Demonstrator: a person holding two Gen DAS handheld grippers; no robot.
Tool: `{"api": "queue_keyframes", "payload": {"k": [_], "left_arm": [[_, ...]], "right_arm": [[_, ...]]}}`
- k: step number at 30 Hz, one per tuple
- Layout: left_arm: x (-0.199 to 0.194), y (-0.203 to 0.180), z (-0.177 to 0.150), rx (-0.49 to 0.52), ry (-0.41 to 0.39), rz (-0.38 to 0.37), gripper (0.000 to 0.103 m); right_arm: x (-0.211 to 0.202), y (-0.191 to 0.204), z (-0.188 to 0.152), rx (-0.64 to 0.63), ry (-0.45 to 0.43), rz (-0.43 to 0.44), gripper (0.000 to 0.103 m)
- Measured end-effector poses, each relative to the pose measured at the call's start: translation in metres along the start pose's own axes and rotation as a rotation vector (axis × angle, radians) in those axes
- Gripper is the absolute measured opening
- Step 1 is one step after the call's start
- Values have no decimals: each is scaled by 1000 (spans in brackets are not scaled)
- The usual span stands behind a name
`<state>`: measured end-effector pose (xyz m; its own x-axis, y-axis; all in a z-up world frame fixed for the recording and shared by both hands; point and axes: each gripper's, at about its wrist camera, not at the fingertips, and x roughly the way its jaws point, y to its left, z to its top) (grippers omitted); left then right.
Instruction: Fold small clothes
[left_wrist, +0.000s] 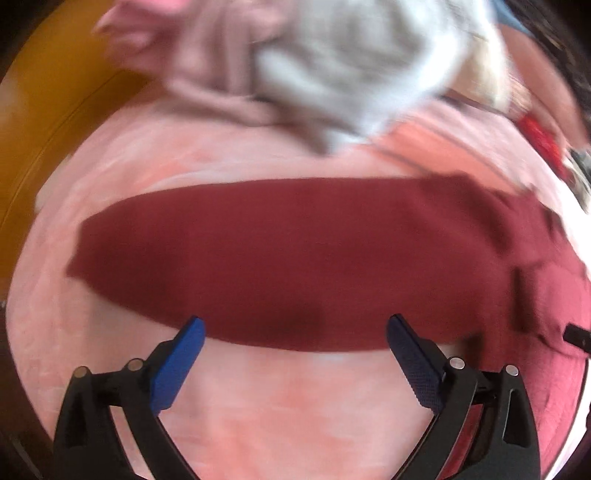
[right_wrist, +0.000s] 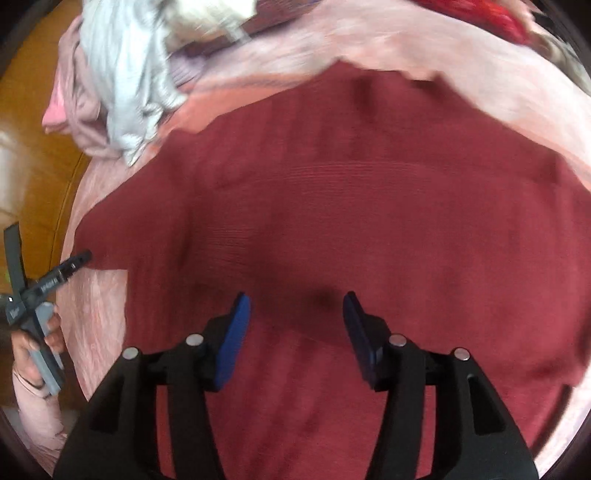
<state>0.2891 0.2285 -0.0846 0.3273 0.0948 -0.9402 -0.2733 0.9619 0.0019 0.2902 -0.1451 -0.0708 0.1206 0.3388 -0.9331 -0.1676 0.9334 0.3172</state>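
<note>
A dark red garment (left_wrist: 288, 258) lies spread flat on a pink cloth-covered surface (left_wrist: 258, 406); in the right wrist view the same red garment (right_wrist: 369, 206) fills most of the frame. My left gripper (left_wrist: 295, 325) hangs over the garment's near edge with its blue pads wide apart and nothing between them. My right gripper (right_wrist: 297, 301) points down over the middle of the garment, jaws apart, no cloth pinched. At the left edge of the right wrist view a hand holds the left gripper's handle (right_wrist: 40, 291). Both views are blurred by motion.
A heap of other clothes lies at the far side: a mauve piece (left_wrist: 207, 66), a pale grey piece (left_wrist: 362, 62), and something bright red (left_wrist: 543, 140) at the right. Orange-brown wood (left_wrist: 48, 122) borders the pink cloth on the left.
</note>
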Motion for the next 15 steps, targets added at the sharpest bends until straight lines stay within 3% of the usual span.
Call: {"api": "queue_keyframes", "payload": {"k": [5,9,15], "left_arm": [[14,97,19,-158,-4,34,99],[27,148,25,-234,-9,78,99],[51,171,29,-259,2,66,99]], "right_arm": [[15,31,10,-33,2,5,61],[28,42,13,-49,7,-30,63],[37,49,18,-71,2,-70,67]]}}
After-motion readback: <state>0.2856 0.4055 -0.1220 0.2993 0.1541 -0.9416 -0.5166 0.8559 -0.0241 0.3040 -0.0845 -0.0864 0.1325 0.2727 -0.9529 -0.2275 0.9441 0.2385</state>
